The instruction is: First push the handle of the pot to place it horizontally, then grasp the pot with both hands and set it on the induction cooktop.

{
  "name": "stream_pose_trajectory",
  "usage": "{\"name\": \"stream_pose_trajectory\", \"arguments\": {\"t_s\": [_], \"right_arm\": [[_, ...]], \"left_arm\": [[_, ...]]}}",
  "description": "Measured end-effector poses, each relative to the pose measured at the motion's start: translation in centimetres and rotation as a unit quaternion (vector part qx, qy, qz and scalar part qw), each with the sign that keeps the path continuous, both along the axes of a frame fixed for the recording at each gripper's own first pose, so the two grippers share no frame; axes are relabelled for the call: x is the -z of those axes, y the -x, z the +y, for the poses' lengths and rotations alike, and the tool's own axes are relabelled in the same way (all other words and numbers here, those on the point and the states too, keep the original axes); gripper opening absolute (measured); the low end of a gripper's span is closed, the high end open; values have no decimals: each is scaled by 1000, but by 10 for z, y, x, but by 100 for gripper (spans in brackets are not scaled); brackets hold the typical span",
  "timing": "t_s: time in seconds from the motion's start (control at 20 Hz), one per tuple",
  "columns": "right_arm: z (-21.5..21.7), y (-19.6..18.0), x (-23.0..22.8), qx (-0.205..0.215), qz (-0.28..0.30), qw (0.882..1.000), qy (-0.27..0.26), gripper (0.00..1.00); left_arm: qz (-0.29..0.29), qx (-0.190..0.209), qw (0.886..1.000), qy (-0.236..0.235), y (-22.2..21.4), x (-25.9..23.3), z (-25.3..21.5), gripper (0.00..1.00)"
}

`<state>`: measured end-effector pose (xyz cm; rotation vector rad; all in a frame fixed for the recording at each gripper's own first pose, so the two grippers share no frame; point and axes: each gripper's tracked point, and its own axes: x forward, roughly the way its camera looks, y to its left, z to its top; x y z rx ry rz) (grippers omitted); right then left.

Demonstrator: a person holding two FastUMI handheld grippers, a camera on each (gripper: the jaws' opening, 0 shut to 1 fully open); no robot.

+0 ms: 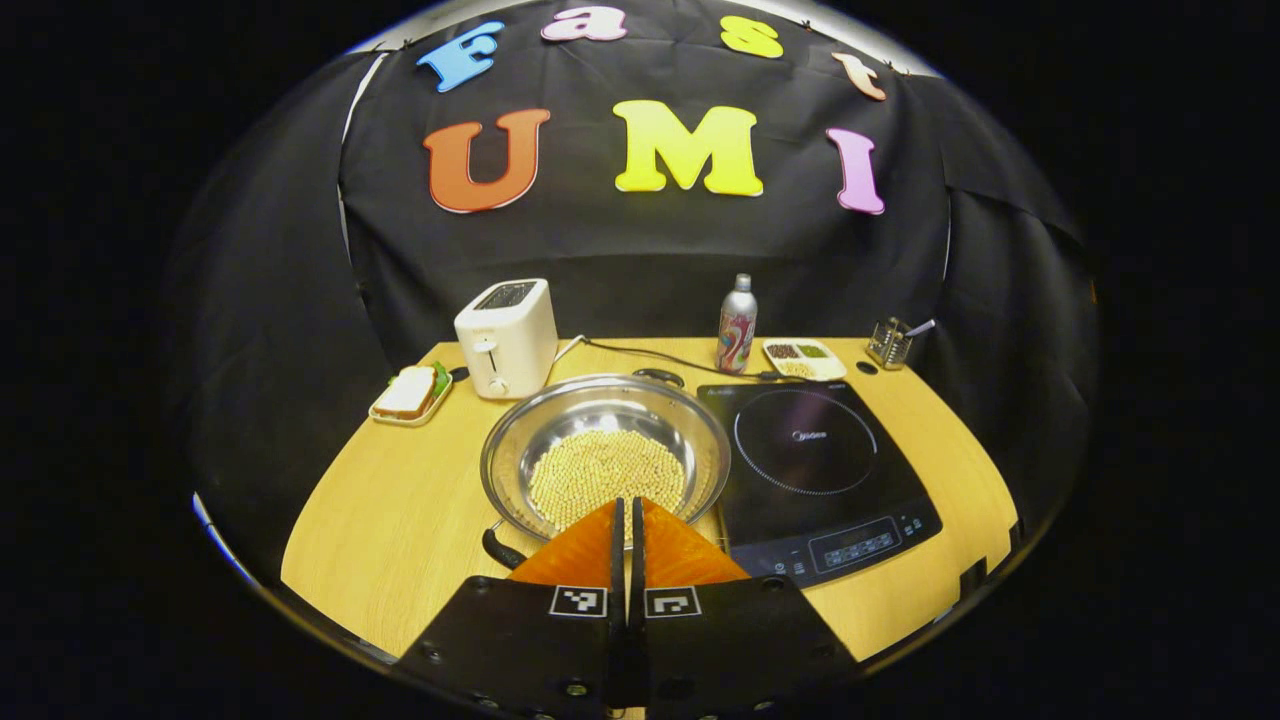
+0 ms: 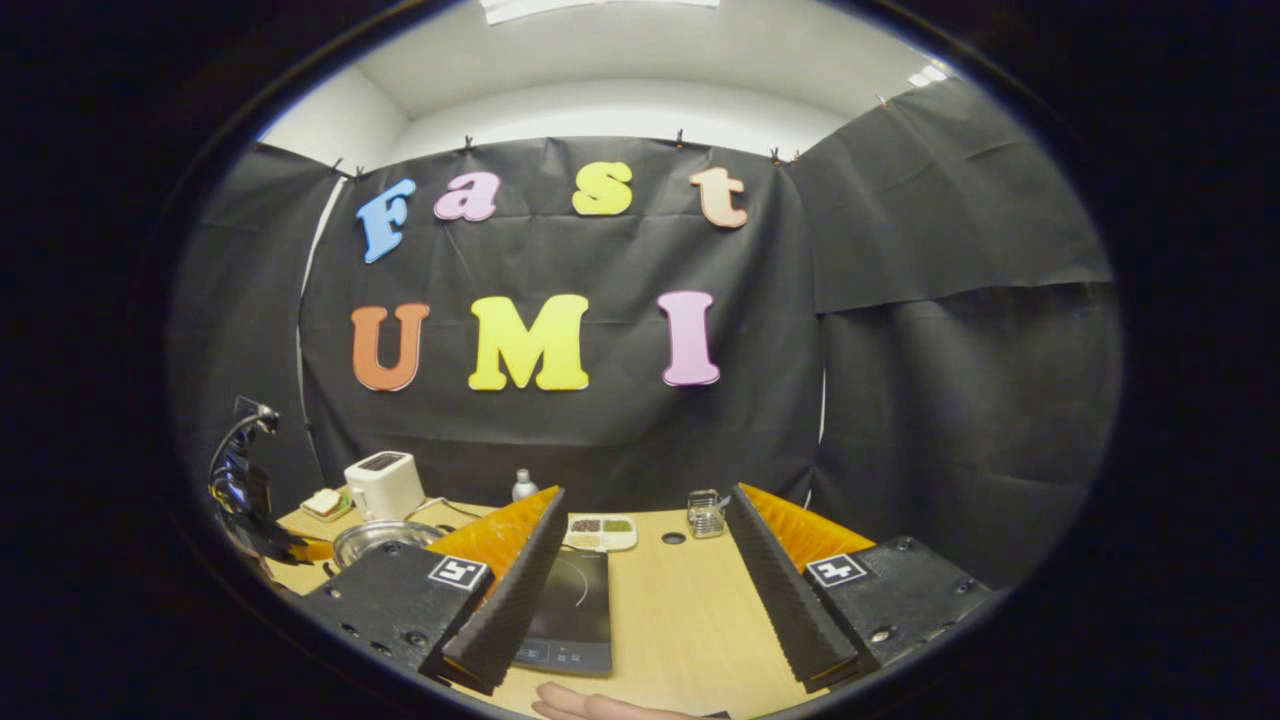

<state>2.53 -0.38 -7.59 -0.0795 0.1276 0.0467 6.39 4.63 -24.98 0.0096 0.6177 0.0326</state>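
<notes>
A steel pot [image 1: 605, 455] holding pale beans sits mid-table, just left of the black induction cooktop [image 1: 810, 460]. One black handle [image 1: 500, 548] points toward the near left and another [image 1: 658, 377] shows at the pot's far rim. My left gripper [image 1: 630, 505] is shut with nothing in it, its tips over the pot's near rim. In the right gripper view my right gripper [image 2: 648, 492] stands wide open and empty above the table, with the cooktop [image 2: 575, 605] under its left finger. The pot [image 2: 375, 540] lies farther left, beside the other gripper [image 2: 240, 500].
A white toaster [image 1: 507, 335] and a sandwich plate [image 1: 410, 393] stand at the back left. A bottle [image 1: 737, 325], a small food tray [image 1: 805, 358] and a utensil holder [image 1: 888, 343] line the back. A cable runs behind the pot. A hand [image 2: 600, 708] shows at the table's near edge.
</notes>
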Motion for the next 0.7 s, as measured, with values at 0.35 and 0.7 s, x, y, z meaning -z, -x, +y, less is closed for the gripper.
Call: {"name": "stream_pose_trajectory", "arguments": {"t_s": [0.35, 0.7], "right_arm": [[12, 4, -2, -12, -11, 1000, 24, 100], [16, -2, 3, -18, -16, 1000, 20, 96]], "left_arm": [[68, -12, 997, 19, 5, 54, 11, 0], [120, -45, 991, 36, 4, 94, 38, 10]]}}
